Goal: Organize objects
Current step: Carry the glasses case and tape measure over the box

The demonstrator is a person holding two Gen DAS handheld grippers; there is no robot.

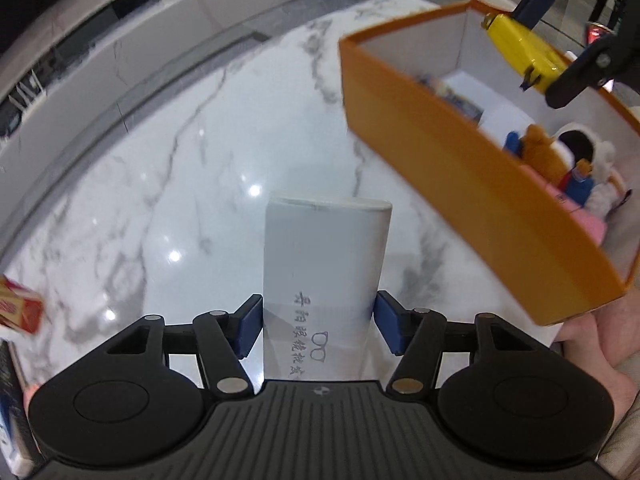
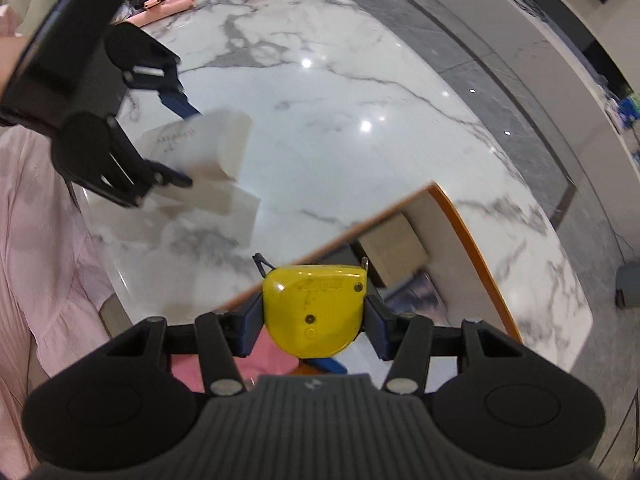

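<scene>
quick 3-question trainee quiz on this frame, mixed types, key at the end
1. True or false: the left gripper is shut on a white case.
2. What does the right gripper hold? A) pink pouch B) yellow tape measure C) red carton
3. Fill in: the tape measure is held above the ____ box.

Key
1. True
2. B
3. orange

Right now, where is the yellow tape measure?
The yellow tape measure is pinched in the right gripper, held over the orange box on the marble table.
</scene>
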